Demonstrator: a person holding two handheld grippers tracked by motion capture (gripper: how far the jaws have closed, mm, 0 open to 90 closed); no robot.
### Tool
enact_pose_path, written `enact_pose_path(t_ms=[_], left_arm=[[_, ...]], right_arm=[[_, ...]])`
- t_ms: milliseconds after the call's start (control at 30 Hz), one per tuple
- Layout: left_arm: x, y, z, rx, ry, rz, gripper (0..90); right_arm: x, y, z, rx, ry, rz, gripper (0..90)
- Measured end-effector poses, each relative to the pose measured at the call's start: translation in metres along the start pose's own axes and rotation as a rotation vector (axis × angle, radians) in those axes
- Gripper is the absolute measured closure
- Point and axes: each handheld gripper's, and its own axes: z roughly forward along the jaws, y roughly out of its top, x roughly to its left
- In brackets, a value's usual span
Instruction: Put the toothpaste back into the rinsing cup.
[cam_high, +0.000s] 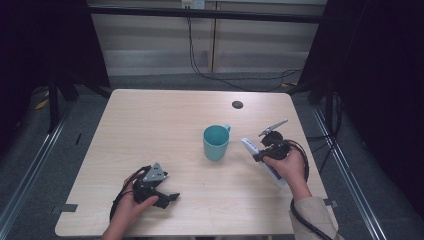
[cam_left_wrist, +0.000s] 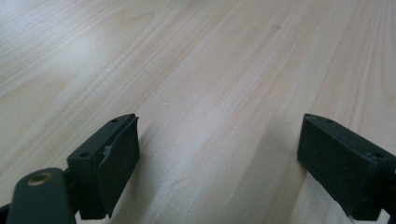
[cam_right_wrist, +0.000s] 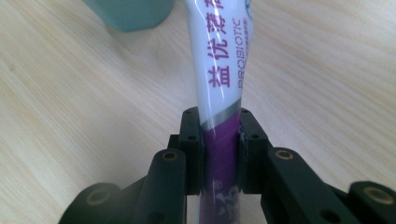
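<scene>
While clamped between the right gripper (cam_right_wrist: 220, 140) jaws, tube (cam_right_wrist: 223, 70) pinched at its purple end, white printed body running forward past the pads toward the mug (cam_right_wrist: 128, 14). Squeezed narrow at the grip, with purple lettering and the word PROBIOTIC readable along the white part. From above, right gripper (cam_high: 260, 152) held in the right hand (cam_high: 287, 167) near the table's (cam_high: 160, 120) right edge, tube (cam_high: 251, 145) slanting under hand and gripper, its far end pointing toward the mug (cam_high: 216, 142) and its near end showing white and purple below the hand. Cannot tell from above whether the tube touches the table. Grey plate (cam_high: 272, 127) jutting up and away from the gripper, cable (cam_high: 300, 212) trailing back past the beige sleeve (cam_high: 315, 217).

Just left of the tube: teal mug, upright, handle turned to the far right, standing near the table's middle, apart from the tube's tip.

Farther left, well apart from the mug: left gripper (cam_high: 167, 199) resting low at the near edge in the left hand (cam_high: 131, 202), grey three-cornered plate (cam_high: 155, 174) on top. Jaws spread wide, left gripper (cam_left_wrist: 219, 158) pads with nothing but bare pale wood between them.

Beyond the mug, small dark round hole (cam_high: 237, 104) in the tabletop near the far edge.
</scene>
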Motion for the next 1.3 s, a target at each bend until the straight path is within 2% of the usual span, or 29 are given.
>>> enact_pose_path(t_ms=[600,833,1000,1133,1300], left_arm=[[0.0,0.0,0.0,-0.001,0.0,-0.001,12.7],[0.0,0.0,0.0,0.0,0.0,0.0,12.7],[0.0,0.0,0.0,-0.001,0.0,-0.001,12.7],[0.0,0.0,0.0,0.0,0.0,-0.001,12.7],[0.0,0.0,0.0,0.0,0.0,-0.001,12.7]], right_arm=[[0.009,0.01,-0.018,-0.136,0.022,-0.005,76.0],[0.011,0.013,-0.025,-0.194,0.051,0.001,76.0],[0.013,0.015,-0.031,-0.211,0.049,0.003,76.0],[0.013,0.016,-0.034,-0.252,0.074,0.019,76.0],[0.015,0.019,-0.038,-0.285,0.077,0.012,76.0]])
